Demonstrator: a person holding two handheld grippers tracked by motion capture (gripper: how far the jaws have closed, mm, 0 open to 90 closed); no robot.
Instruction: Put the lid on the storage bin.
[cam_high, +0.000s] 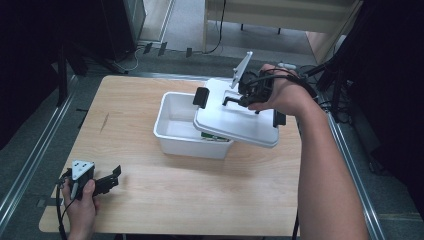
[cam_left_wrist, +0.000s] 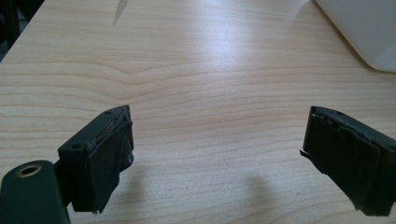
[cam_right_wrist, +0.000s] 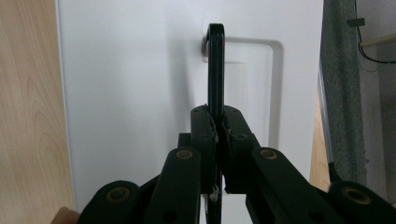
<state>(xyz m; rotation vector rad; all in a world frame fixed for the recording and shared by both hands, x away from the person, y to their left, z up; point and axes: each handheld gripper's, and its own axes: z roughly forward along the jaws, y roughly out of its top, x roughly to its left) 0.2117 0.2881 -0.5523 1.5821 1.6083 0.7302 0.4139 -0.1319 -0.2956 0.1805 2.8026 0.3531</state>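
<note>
**Ana:** Black pads of the right tool (cam_right_wrist: 217, 135) are pinched together on the thin black handle (cam_right_wrist: 215, 70) of the white lid (cam_high: 235, 117), so nothing but that strip sits between them.

**Ben:** Why grip it there and not at the lid's edge?

**Ana:** My guess is that the handle stands upright from the lid's middle, so a closed pinch on it carries the whole lid in balance. In the right gripper view the handle runs straight up out of the jaws, with the lid's white face spread behind it.

**Ben:** And where is the lid against the box?

**Ana:** From the high view it hangs tilted over the right half of the white box (cam_high: 172, 122), overlapping that side and reaching past it toward the table's right edge. The box's left half is uncovered. One black clip (cam_high: 201, 97) on the lid hangs over the open box, another (cam_high: 279, 118) is at the lid's right end.

**Ben:** Anything inside?

**Ana:** A green-and-white item (cam_high: 215, 136) peeks out under the lid, too hidden to name.

**Ben:** The other hand?

**Ana:** The left tool (cam_high: 112, 179) lies near the table's front left corner, jaws wide apart with only bare table (cam_left_wrist: 201, 70) between them, well apart from the box. It looks parked out of the way, leaving the lid work to the right.
</note>
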